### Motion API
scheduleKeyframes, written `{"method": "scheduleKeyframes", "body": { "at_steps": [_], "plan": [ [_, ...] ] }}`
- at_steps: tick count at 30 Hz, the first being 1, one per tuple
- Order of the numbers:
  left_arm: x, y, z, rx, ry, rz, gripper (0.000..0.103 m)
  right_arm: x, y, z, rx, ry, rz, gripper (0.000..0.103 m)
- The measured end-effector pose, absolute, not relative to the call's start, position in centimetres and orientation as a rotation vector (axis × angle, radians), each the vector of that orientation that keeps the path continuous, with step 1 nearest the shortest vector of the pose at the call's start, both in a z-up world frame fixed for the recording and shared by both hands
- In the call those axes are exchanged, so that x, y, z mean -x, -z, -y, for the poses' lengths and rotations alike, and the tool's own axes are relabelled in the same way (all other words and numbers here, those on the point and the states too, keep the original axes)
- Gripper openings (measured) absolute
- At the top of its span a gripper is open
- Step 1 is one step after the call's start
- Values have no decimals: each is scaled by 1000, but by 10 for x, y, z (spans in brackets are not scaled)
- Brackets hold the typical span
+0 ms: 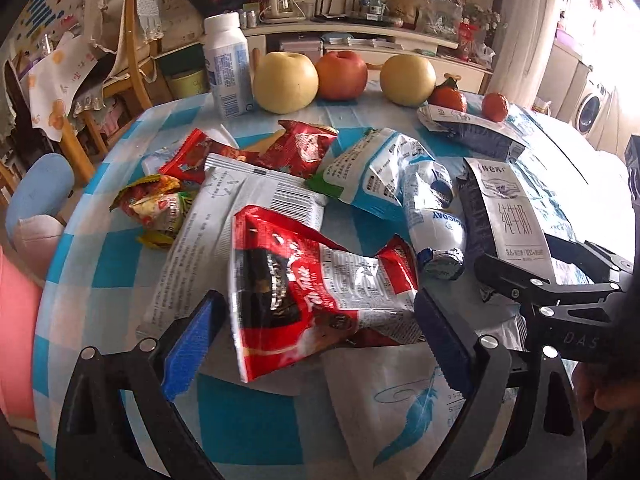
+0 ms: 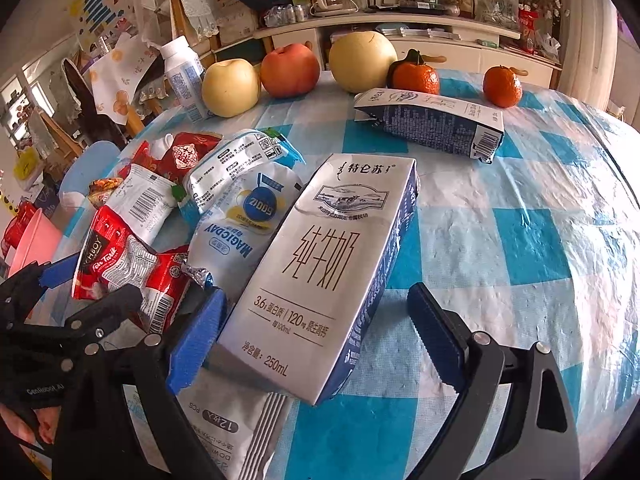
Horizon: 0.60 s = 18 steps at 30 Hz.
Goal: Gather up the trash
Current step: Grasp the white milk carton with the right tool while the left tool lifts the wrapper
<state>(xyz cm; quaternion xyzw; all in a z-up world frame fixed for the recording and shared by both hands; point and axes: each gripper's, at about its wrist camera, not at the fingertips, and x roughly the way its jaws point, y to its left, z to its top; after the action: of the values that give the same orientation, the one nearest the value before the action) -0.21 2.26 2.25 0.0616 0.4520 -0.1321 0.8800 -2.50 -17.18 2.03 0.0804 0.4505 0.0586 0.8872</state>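
Note:
In the left wrist view, my left gripper (image 1: 318, 300) stands open over a crumpled red snack wrapper (image 1: 312, 292), which lies between its blue pads (image 1: 192, 344) on the blue-checked tablecloth (image 1: 248, 420). I cannot see the pads pressing on it. In the right wrist view, my right gripper (image 2: 316, 294) is open around the near end of a white and navy milk carton (image 2: 320, 280) lying flat. The left pad sits close to the carton's edge and a gap shows on the right. A white yoghurt pouch (image 2: 240, 232) lies between wrapper and carton.
Several more wrappers (image 1: 248, 184) are piled left of centre. A second flattened carton (image 2: 432, 124) lies further back. Pears (image 1: 286, 82), an apple (image 1: 342, 74), tangerines (image 2: 502, 86) and a white bottle (image 1: 228, 68) line the far edge. A pink bin (image 2: 32, 240) stands off the table's left side.

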Motion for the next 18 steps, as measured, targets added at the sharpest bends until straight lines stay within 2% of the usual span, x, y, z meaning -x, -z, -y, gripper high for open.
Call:
{"method": "scheduleKeyframes", "body": {
  "at_steps": [9, 13, 16, 18],
  "plan": [
    [2, -10, 10, -347, 240, -917, 98, 22, -20, 182, -166, -125, -932, 94],
    [2, -10, 14, -360, 211, -910, 95, 22, -20, 182, -167, -136, -933, 94],
    [4, -12, 14, -363, 196, -889, 87, 23, -20, 182, -163, -138, -929, 94],
    [6, -14, 13, -355, 190, -880, 84, 24, -20, 182, -148, -125, -921, 90]
  ]
}}
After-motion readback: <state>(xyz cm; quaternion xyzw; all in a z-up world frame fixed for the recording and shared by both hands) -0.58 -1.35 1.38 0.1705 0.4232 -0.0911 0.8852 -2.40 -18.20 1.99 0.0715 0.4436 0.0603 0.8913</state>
